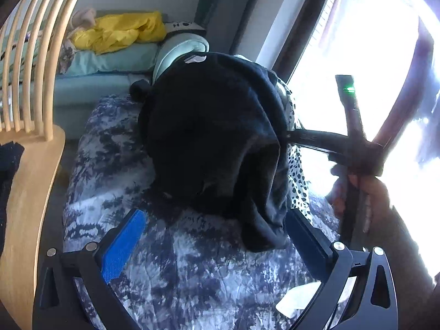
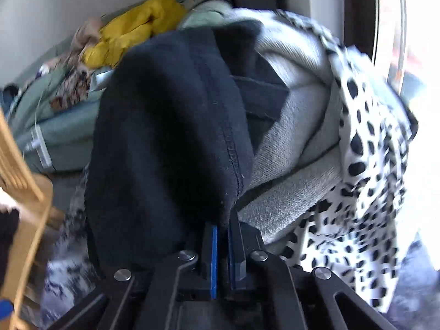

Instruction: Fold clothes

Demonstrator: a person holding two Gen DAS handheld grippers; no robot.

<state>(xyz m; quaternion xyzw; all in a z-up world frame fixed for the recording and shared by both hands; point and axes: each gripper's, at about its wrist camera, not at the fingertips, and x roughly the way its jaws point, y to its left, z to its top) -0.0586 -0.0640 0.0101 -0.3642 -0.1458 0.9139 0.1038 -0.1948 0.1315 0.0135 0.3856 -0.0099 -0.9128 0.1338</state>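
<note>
Right wrist view: right tongs (image 2: 222, 243) at 6 o'clock, blue pads nearly together, pinching the hemmed edge of a black fleece garment (image 2: 165, 126). Garment hangs up and left of the grip, toward 11 o'clock. Behind it at 2 o'clock: a grey knit garment (image 2: 291, 110) and a white cloth with black spots (image 2: 365, 148), heaped together. Some motion blur at the edges.

Left wrist view: left tongs (image 1: 214, 242) at 6 o'clock, spread wide, holding nothing. Black fleece garment (image 1: 214, 126) sits bunched in a dome at centre, its lower edge drooping between the left fingers without touching either pad as far as I can tell. It rests on a blue-and-white mottled bedspread (image 1: 176, 269). Right tongs (image 1: 291, 136) reach in from 3 o'clock and hold its side.

Judgement: step in hand is pulling one item off the heap to lay it out; folding not yet begun. Next move calls for the left tongs to take a second edge so the fabric can be spread flat.

Surroundings: pale wooden slatted chair (image 1: 30, 137) at 9 o'clock; yellow crumpled jacket (image 1: 118, 31) on pale green bedding (image 1: 110, 60) at 11 o'clock; bright window (image 1: 371, 55) at 2 o'clock. The spotted cloth lies just beside the black one and may drag along.
</note>
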